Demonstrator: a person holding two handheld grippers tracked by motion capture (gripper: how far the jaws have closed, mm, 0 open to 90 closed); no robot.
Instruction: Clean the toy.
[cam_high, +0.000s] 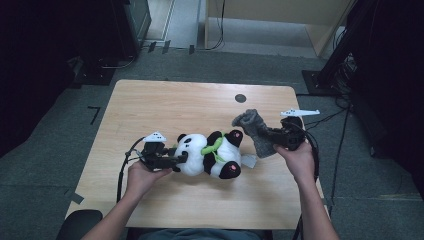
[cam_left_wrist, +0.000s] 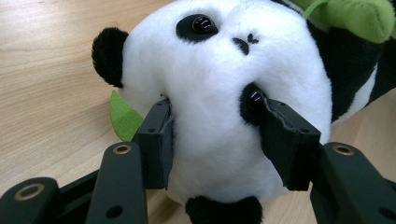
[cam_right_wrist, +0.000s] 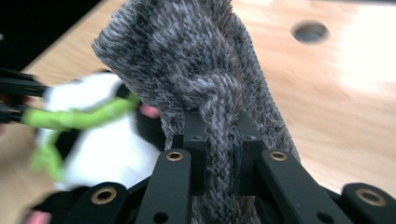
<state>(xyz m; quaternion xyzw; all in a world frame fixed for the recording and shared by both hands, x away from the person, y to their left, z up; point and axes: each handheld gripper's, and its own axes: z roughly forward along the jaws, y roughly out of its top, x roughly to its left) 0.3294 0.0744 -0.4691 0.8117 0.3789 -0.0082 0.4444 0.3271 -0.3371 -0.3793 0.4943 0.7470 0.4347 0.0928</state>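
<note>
A black-and-white plush panda (cam_high: 210, 154) with a green leaf scarf lies on its side on the wooden table (cam_high: 165, 100). My left gripper (cam_high: 181, 159) is shut on the panda's white head (cam_left_wrist: 219, 93), one pad on each cheek, pressing into the fur. A grey knitted piece (cam_high: 255, 129), like a small sock or hat, is held up above the table to the right of the panda. My right gripper (cam_high: 267, 134) is shut on a bunched fold of the grey knit (cam_right_wrist: 205, 60). The blurred panda (cam_right_wrist: 88, 144) lies behind it on the left.
A round cable hole (cam_high: 240, 98) sits near the table's far edge. A white tag (cam_high: 248, 161) lies by the panda's foot. Cables trail from both grippers. Dark equipment stands on the floor around the table.
</note>
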